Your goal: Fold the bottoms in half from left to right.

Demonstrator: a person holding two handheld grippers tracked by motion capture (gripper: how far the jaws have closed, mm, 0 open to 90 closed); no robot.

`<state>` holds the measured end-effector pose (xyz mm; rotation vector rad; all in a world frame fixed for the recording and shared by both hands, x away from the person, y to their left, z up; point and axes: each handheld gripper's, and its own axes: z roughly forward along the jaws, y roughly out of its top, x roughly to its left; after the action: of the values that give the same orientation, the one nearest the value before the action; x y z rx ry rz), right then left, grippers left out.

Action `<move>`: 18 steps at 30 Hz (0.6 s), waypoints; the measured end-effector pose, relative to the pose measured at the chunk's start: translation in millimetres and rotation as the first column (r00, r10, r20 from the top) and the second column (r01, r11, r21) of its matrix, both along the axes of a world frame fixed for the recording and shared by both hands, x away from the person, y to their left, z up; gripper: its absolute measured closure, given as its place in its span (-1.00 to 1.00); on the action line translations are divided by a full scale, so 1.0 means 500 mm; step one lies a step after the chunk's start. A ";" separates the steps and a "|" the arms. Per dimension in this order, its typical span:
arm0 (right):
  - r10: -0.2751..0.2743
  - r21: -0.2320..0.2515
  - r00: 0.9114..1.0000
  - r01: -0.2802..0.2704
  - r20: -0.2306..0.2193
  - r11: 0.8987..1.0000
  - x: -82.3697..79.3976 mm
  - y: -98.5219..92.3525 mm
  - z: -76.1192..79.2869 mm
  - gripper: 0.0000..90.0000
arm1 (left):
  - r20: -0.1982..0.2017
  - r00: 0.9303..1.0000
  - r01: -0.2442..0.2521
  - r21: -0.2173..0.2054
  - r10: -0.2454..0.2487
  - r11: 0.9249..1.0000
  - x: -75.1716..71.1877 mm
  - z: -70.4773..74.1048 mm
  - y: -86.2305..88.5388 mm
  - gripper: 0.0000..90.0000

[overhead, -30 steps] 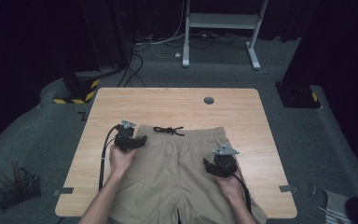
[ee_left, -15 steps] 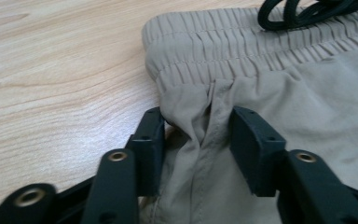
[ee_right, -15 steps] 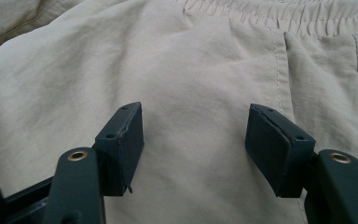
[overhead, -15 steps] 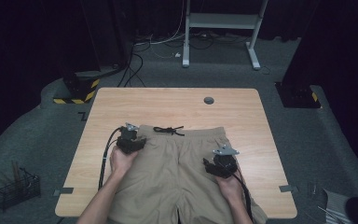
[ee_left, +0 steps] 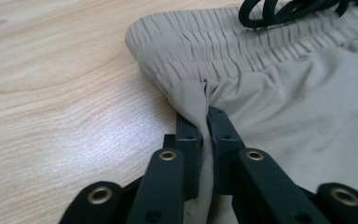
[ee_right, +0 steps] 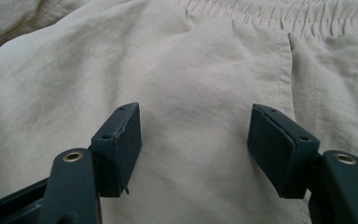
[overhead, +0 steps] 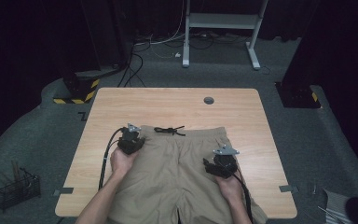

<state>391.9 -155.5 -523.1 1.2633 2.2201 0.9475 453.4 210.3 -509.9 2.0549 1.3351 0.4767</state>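
— Where are the khaki shorts [overhead: 177, 163] lying?

— Flat on the wooden table [overhead: 177, 105], waistband away from you, so you're getting at both sides.

— And your grippers?

— Your left gripper [ee_left: 204, 122] has just been closing and is pinching a fabric fold below the waistband [ee_left: 242, 44]; your right gripper [ee_right: 195, 140] is gaping over the shorts' right side, gripping nothing.

Dark recording lab, black curtains [overhead: 37, 42], floor cables [overhead: 135, 56], hazard-striped base [overhead: 77, 91], lone wooden table [overhead: 177, 107]
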 end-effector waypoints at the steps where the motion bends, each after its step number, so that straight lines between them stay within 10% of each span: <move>1: 0.000 0.001 1.000 0.000 0.000 1.000 0.000 0.000 0.000 -0.23 | -0.001 1.000 0.002 -0.014 -0.002 1.000 0.000 0.002 0.003 0.92; 18: -0.011 0.003 1.000 0.011 -0.001 1.000 0.002 0.000 0.000 -0.22 | 0.023 0.998 0.052 -0.095 -0.050 0.994 -0.013 0.043 0.015 0.95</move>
<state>393.1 -155.5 -523.3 1.2759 2.2107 0.9464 447.0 218.0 -488.5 1.9956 1.2654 0.4023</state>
